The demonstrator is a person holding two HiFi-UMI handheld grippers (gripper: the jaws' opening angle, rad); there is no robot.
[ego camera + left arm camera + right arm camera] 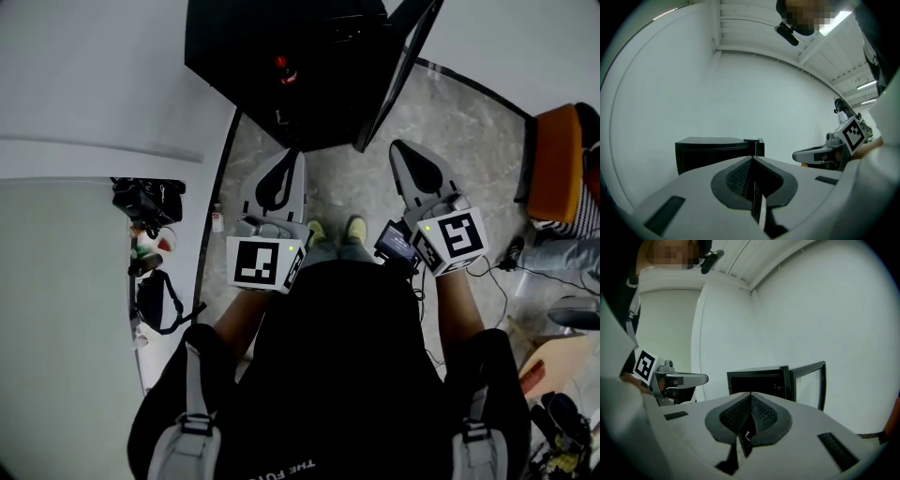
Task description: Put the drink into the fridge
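Observation:
A small black fridge stands on the floor ahead with its glass door swung open to the right. Inside it sits a red drink. My left gripper and right gripper hover side by side just in front of the fridge, both shut with nothing between the jaws. The left gripper view has the left gripper with pads together, the fridge beyond it. In the right gripper view the right gripper is likewise shut, facing the fridge and its open door.
A white counter runs along the left, with a black bag and small bottles at its edge. An orange chair and floor cables lie at the right. The person's feet stand before the fridge.

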